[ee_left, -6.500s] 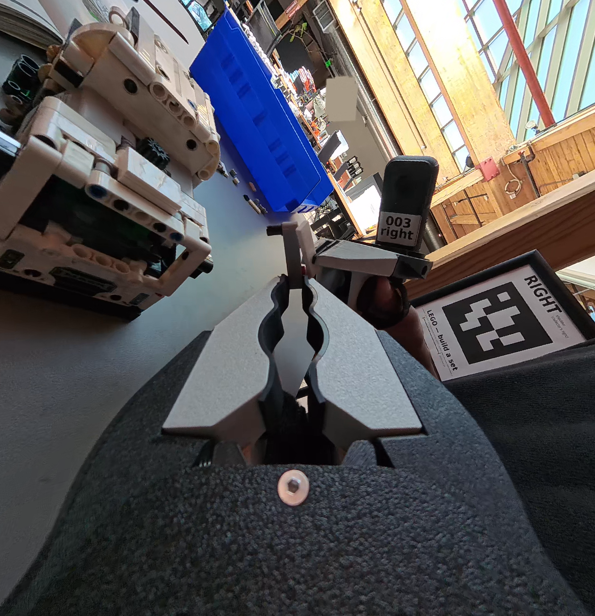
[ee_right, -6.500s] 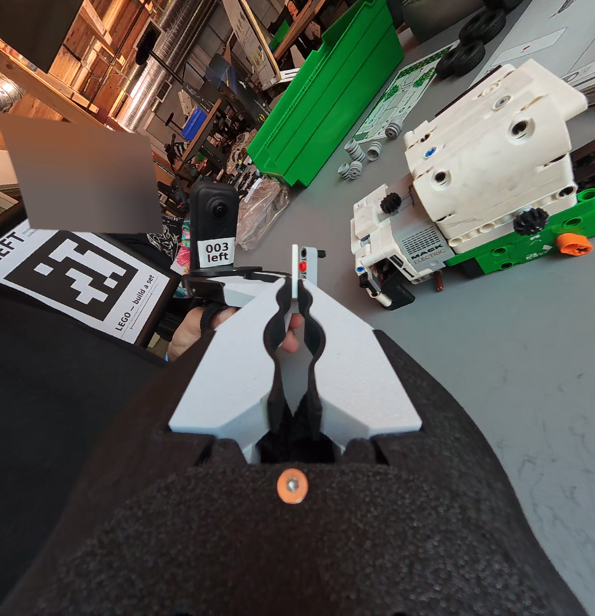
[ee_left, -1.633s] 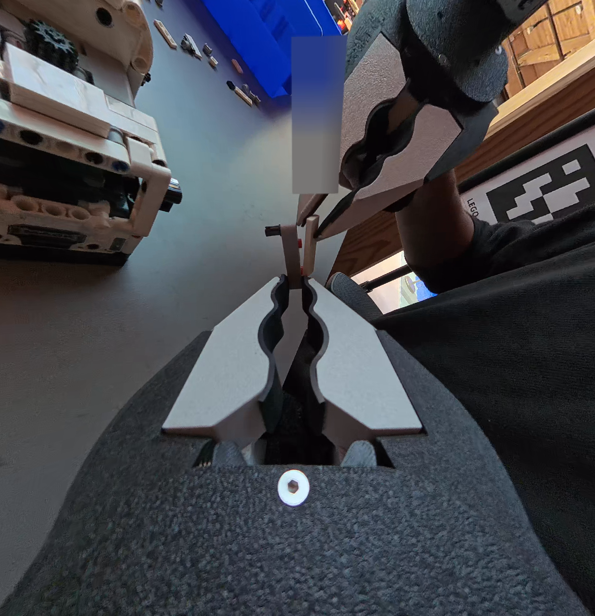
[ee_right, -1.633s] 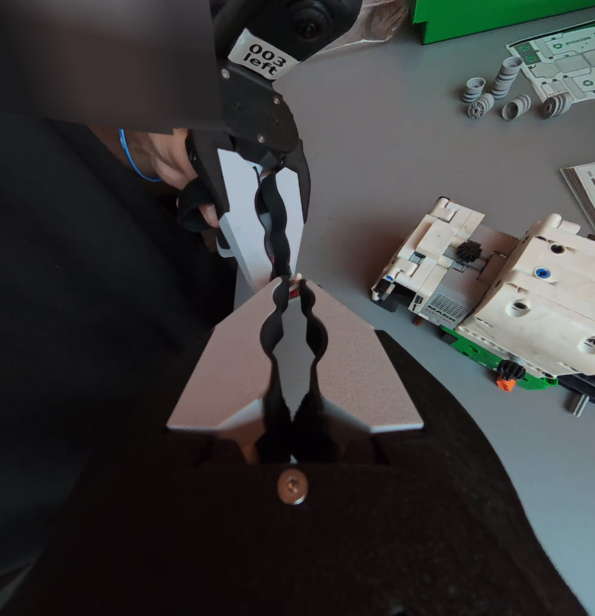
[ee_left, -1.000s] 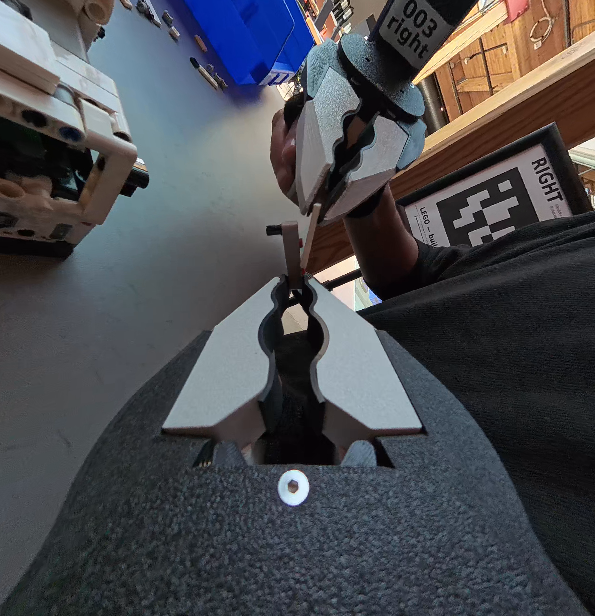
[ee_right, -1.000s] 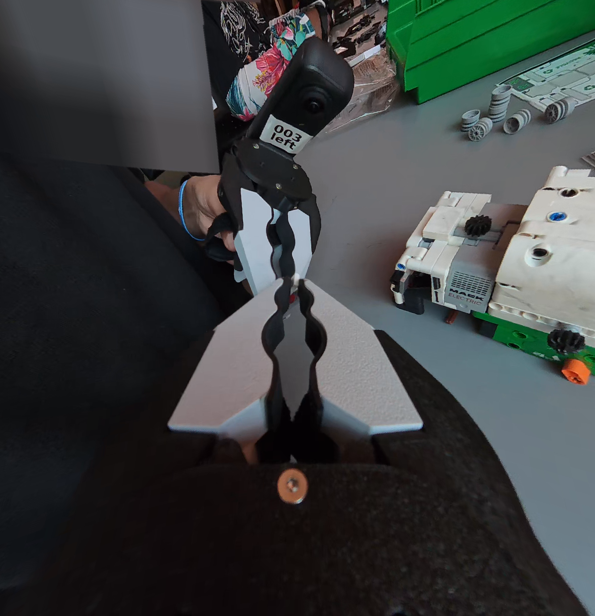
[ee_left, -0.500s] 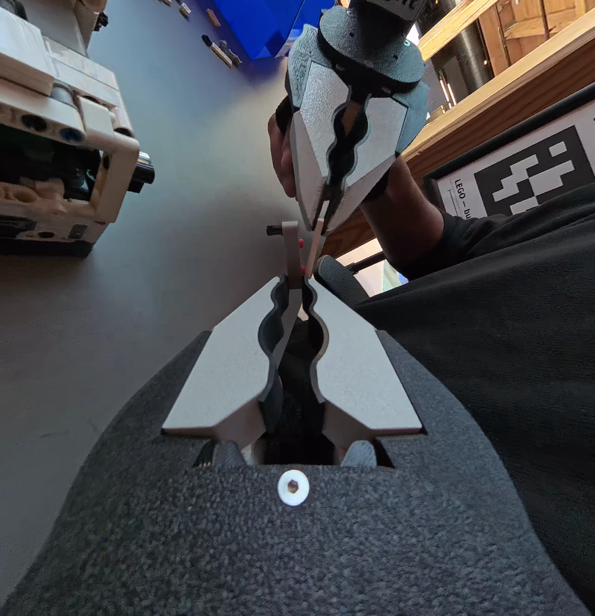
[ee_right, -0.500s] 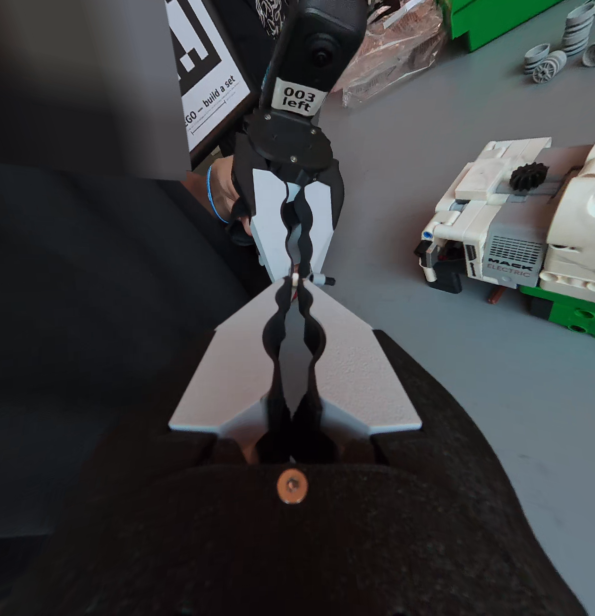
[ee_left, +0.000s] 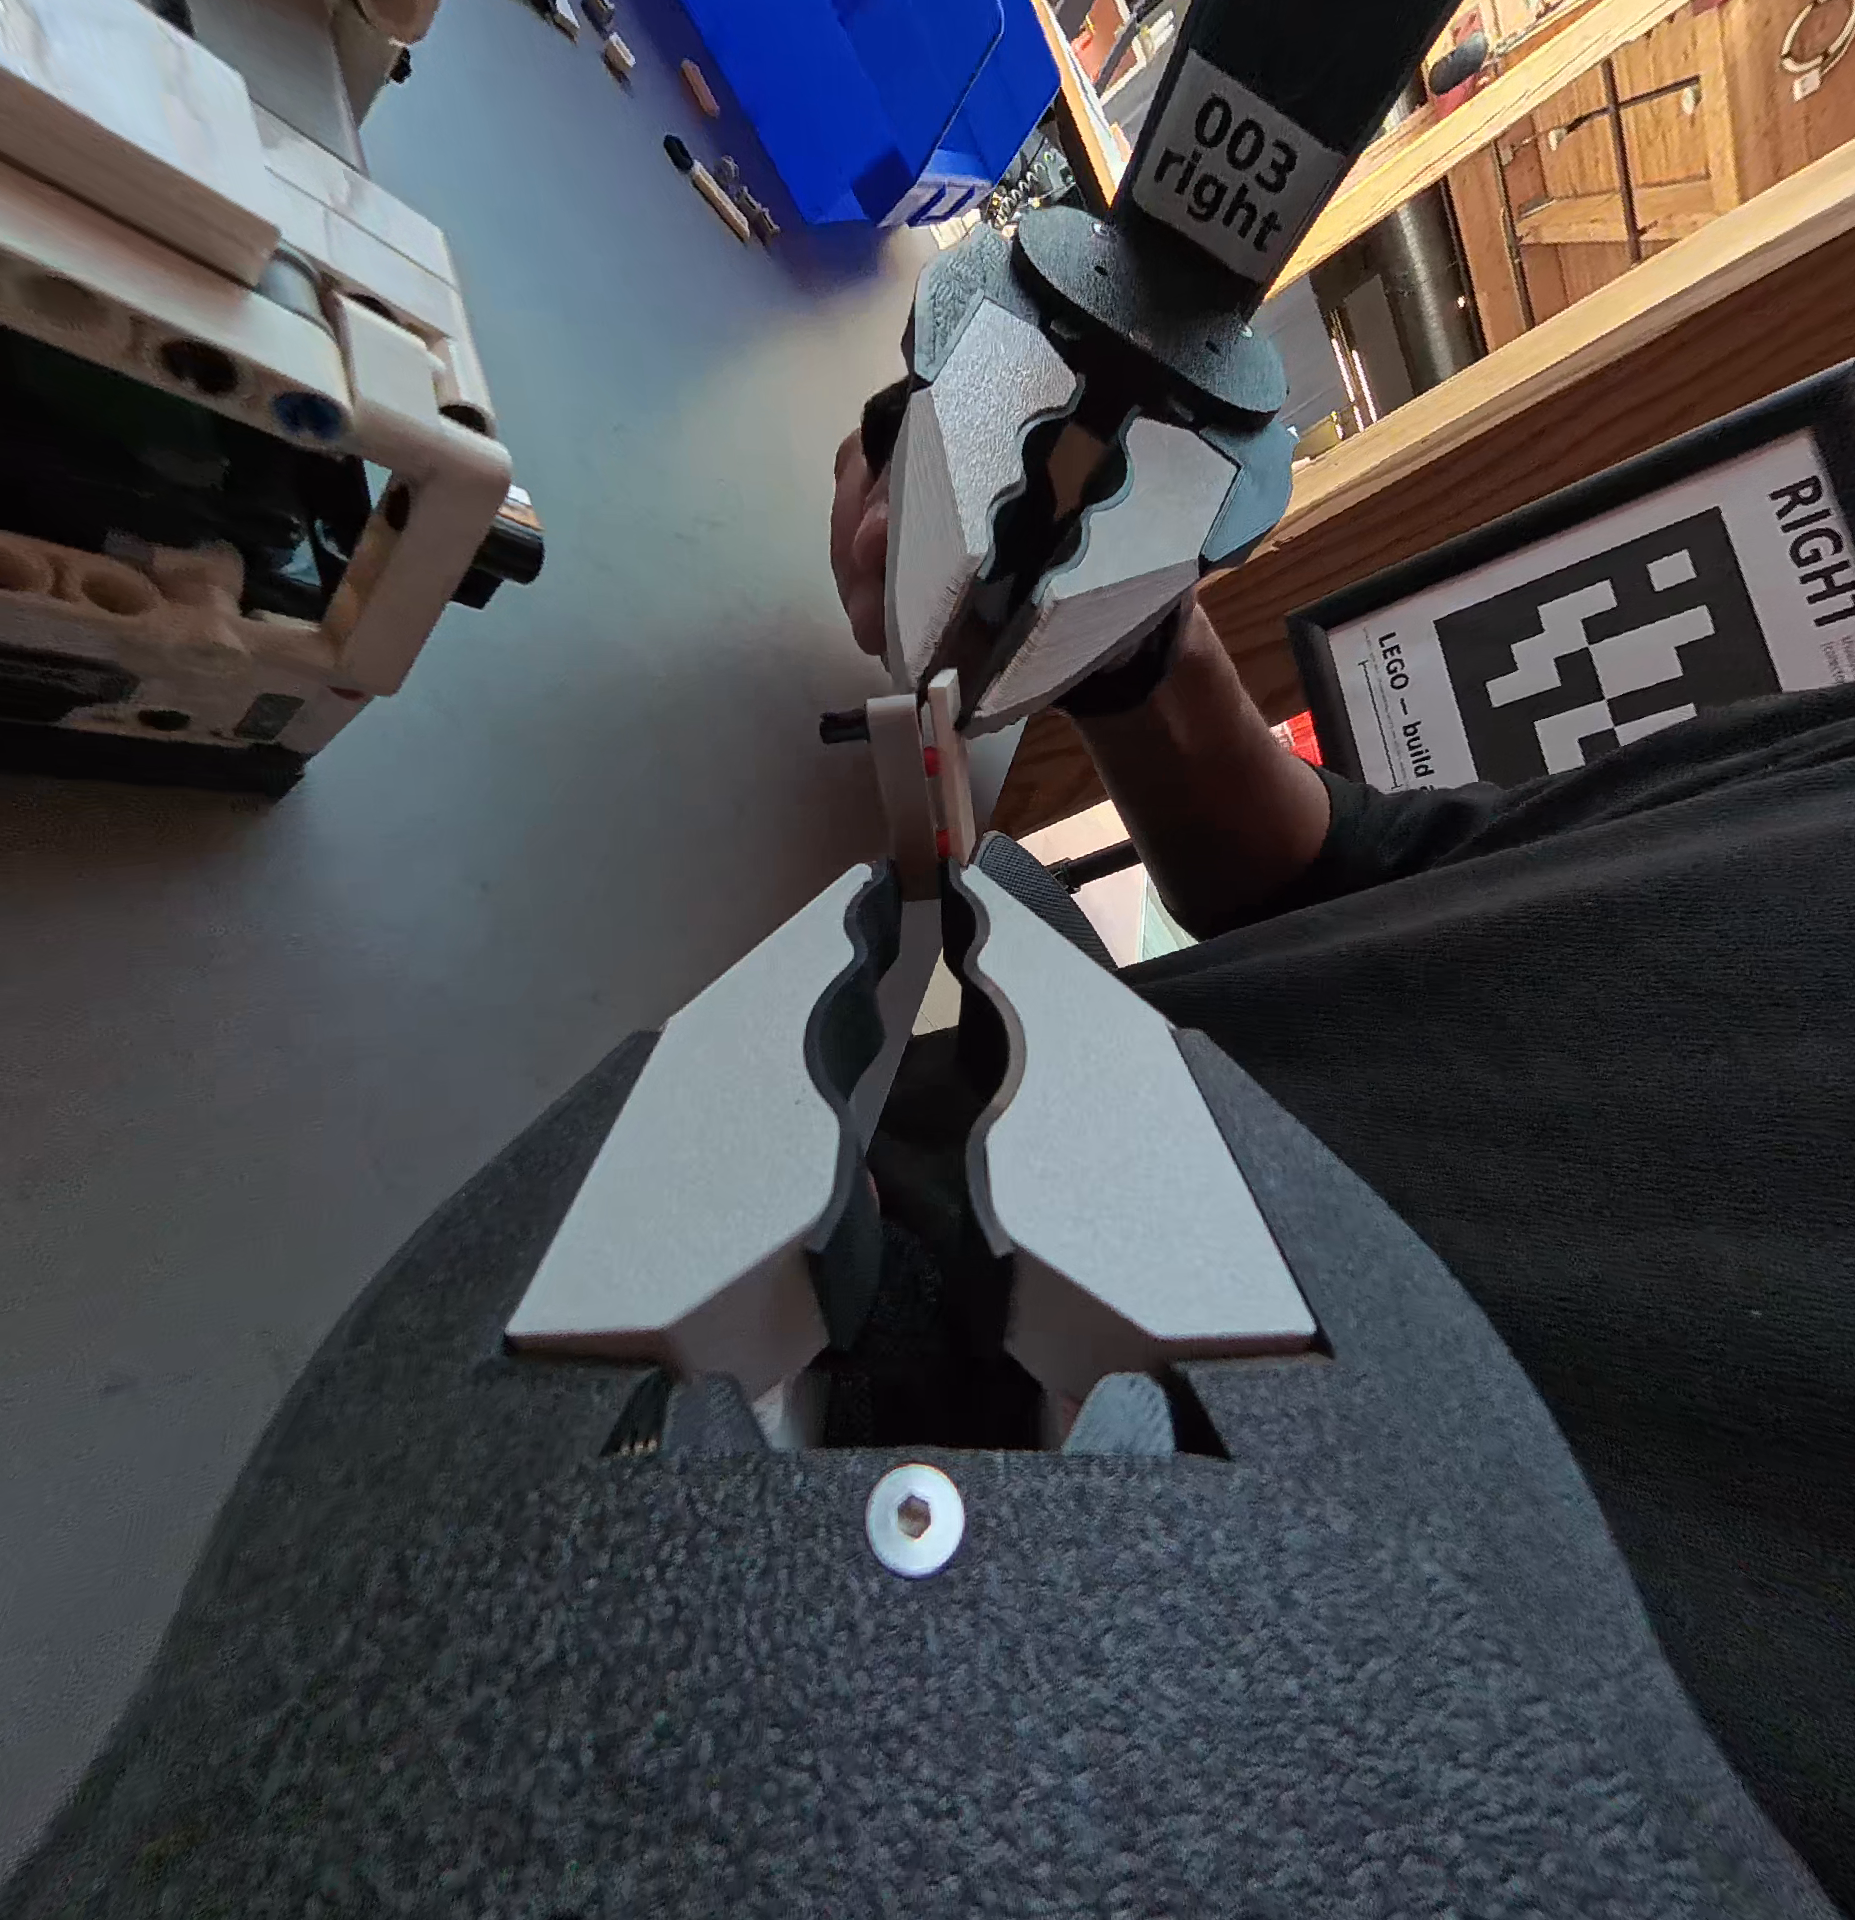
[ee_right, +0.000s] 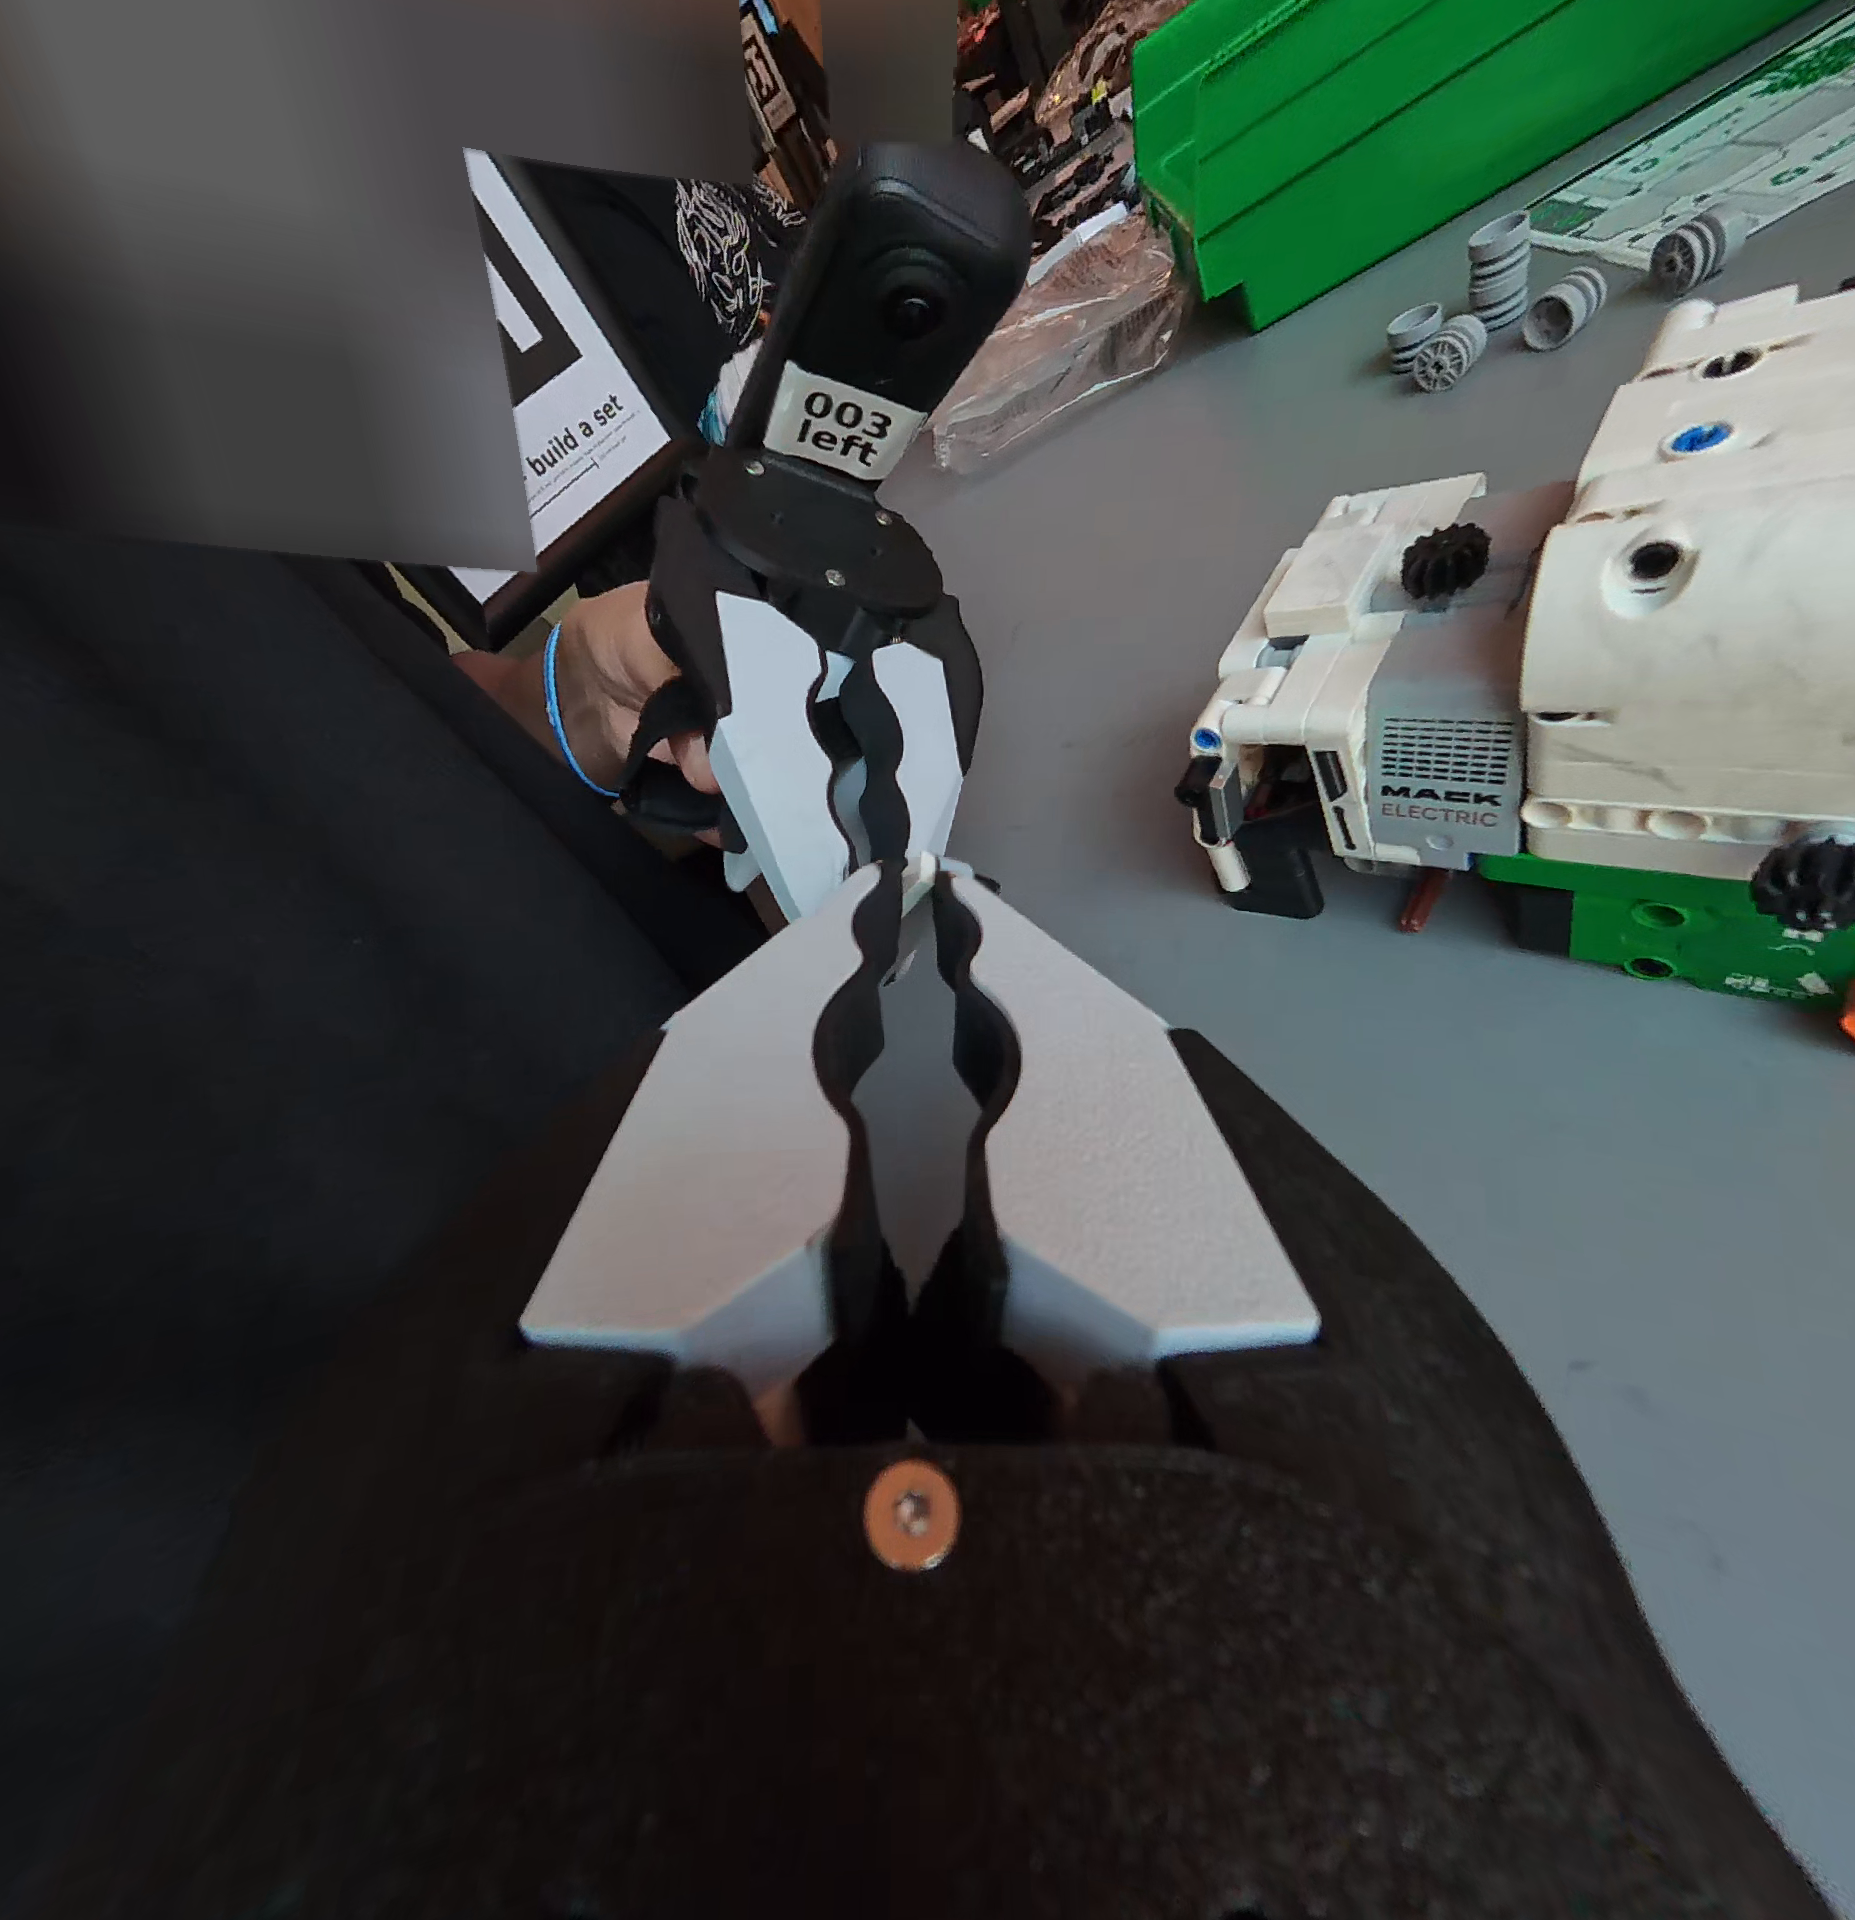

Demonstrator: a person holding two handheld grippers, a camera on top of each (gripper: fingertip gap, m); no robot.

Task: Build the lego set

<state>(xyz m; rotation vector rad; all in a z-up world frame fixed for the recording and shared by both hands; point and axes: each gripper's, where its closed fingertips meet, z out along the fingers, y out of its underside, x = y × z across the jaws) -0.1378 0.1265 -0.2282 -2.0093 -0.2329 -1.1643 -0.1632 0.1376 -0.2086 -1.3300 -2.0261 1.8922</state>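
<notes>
A small white beam assembly [ee_left: 907, 790], two thin white beams joined by red pins with a black pin sticking out to the left, is held in the air between both grippers. My left gripper [ee_left: 921, 883] is shut on its lower end. My right gripper [ee_left: 938, 707] comes down from above, tip to tip, shut on the upper end of the right-hand beam. In the right wrist view my right gripper [ee_right: 912, 883] pinches the white piece [ee_right: 918, 868], with the left gripper [ee_right: 881, 857] directly opposite. The white and green truck model [ee_left: 227, 468] [ee_right: 1525, 727] stands on the grey table.
A blue bin [ee_left: 850, 104] with small loose parts [ee_left: 715, 197] beside it lies far across the table. A green bin [ee_right: 1422, 156], grey wheel hubs [ee_right: 1494, 291], a clear plastic bag [ee_right: 1058, 343] and a printed sheet [ee_right: 1733, 135] lie beyond the truck. My dark clothing fills the near side. My left and right fingertips are right by each other.
The right gripper has swung round to face the left one tip to tip. The second beam, tilted before, now lies flat and parallel against the first. Both grippers stay shut.
</notes>
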